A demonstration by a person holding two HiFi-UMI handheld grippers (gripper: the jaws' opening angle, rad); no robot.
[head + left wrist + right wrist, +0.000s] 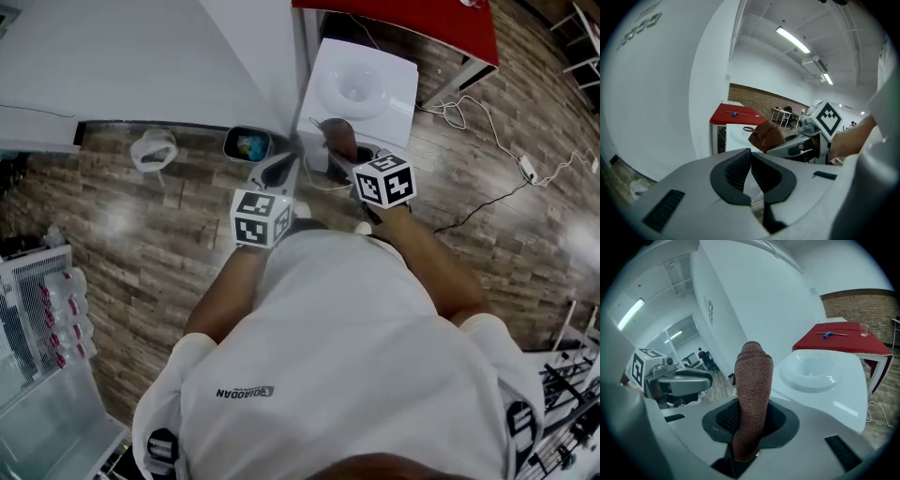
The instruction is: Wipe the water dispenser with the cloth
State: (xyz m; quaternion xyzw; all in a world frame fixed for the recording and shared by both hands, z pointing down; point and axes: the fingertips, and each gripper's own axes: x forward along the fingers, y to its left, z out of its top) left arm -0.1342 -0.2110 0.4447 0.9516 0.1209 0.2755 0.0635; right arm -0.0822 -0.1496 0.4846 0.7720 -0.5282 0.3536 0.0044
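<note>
The white water dispenser (361, 89) stands against the wall, and its round top well (813, 367) shows empty. My right gripper (345, 155) is shut on a folded brown cloth (752, 390), which sticks up between the jaws just in front of the dispenser's near edge. The cloth (339, 136) hangs over the dispenser's front in the head view. My left gripper (279, 169) is beside it on the left, jaws shut with nothing between them (750, 153). The left gripper view shows the cloth (766, 136) and the right gripper's marker cube.
A red-topped table (412, 23) stands behind the dispenser. On the wooden floor, a dark bin (247, 144) and a white bag (153, 150) lie left of it. Cables (487, 122) trail to the right. A white wall panel (244, 47) flanks the left side. Bottles (61, 314) sit at far left.
</note>
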